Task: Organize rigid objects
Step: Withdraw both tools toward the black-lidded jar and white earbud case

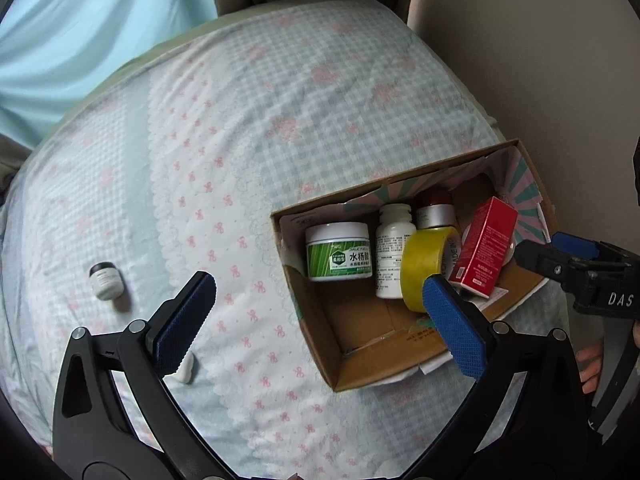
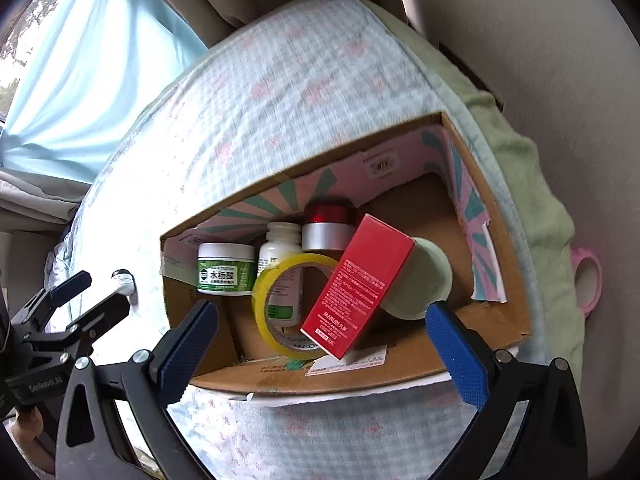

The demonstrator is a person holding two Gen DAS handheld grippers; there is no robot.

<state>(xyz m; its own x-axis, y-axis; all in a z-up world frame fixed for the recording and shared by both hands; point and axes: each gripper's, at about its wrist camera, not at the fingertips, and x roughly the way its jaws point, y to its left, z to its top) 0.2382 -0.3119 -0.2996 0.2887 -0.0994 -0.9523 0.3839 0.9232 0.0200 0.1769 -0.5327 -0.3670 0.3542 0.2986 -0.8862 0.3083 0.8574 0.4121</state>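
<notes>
Checked pale-blue bedding with pink bows covers the bed (image 1: 248, 128), and the open brown cardboard box (image 1: 316, 320) lying on it serves as landmark.

Left tool (image 1: 320, 312) hangs above the box's near left corner, blue-padded jaws spread wide and holding nothing. Right tool (image 2: 324, 344) hangs over the box's near wall, jaws equally wide and empty.

Inside the box, along its far wall, stand a white jar with a green label (image 1: 338, 253), a white plastic bottle (image 1: 393, 250) and a silver jar with a red cap (image 2: 329, 226). In front of them a roll of yellow tape (image 2: 294, 308) stands on edge, and a red carton (image 2: 356, 288) leans tilted against it, partly covering a round pale-green lid (image 2: 430, 276).

Well left of the box, a small white jar with a black lid (image 1: 105, 278) lies on the bedding, and a small white object (image 1: 187, 369) lies nearer, partly hidden by the left tool's finger. Right of the box, a pink ring-shaped item (image 2: 588, 280) shows at the bed's edge.
</notes>
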